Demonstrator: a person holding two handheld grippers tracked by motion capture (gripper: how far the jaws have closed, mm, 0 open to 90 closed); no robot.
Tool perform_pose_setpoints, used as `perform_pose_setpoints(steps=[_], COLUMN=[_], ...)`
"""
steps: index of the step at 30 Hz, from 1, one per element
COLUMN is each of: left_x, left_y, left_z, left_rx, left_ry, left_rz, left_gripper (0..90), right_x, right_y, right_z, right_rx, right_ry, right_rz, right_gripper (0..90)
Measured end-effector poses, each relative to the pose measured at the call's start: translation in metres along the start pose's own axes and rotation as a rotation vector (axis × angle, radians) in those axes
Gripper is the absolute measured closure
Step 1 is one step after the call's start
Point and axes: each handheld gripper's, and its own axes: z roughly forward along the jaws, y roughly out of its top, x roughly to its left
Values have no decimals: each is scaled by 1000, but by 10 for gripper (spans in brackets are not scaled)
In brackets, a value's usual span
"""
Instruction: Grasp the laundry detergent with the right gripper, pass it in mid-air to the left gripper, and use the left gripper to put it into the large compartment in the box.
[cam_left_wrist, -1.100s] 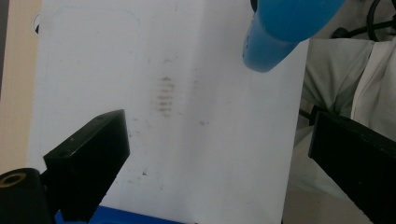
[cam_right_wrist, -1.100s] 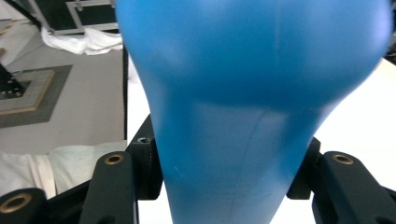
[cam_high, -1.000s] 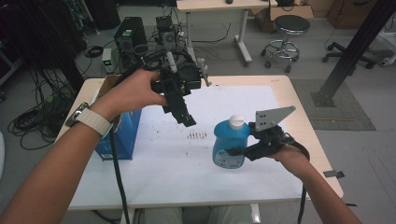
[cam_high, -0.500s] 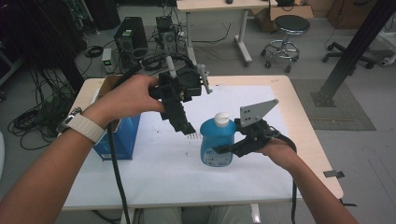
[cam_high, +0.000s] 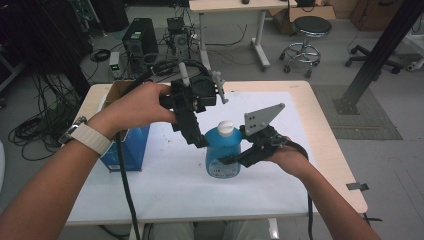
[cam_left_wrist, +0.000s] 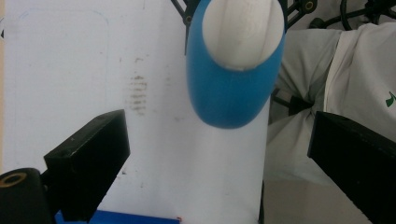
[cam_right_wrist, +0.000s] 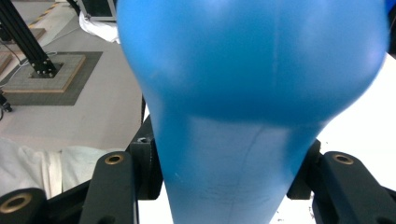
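Observation:
A blue bottle (cam_high: 222, 152) with a white cap (cam_high: 226, 128) stands upright near the middle of the white mat (cam_high: 280, 175). My right gripper (cam_high: 227, 161) comes in from the right and is shut on the bottle's lower body. In the right gripper view the bottle (cam_right_wrist: 252, 93) is squeezed between the two black jaws of the right gripper (cam_right_wrist: 226, 172). My left gripper (cam_high: 200, 140) points down just left of the cap and is open. In the left gripper view its jaws stand wide apart around the left gripper (cam_left_wrist: 219, 163) midpoint, with the bottle (cam_left_wrist: 233, 93) and cap (cam_left_wrist: 245, 32) ahead, untouched.
A blue box (cam_high: 125, 145) with brown flaps sits at the table's left edge under the left forearm. Behind the table are computer towers (cam_high: 135, 37), cables and a stool (cam_high: 310, 30). A black post (cam_high: 380, 55) stands on the floor at the right.
The right gripper has carried the bottle leftward across the mat, up to the left gripper's jaws. The left hand has stayed nearly in place.

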Motion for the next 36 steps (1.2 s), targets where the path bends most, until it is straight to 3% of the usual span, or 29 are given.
perform_pose_setpoints(steps=[14, 36], left_x=[-2, -5], left_y=[0, 5], left_z=[6, 24], left_rx=[3, 17], left_ry=[-10, -22], left_rz=[16, 37], left_gripper=[61, 65], right_x=[-1, -1], right_y=[12, 16], right_z=[13, 22], right_rx=[6, 19], right_ry=[21, 31], right_rz=[-20, -12], right_gripper=[449, 449])
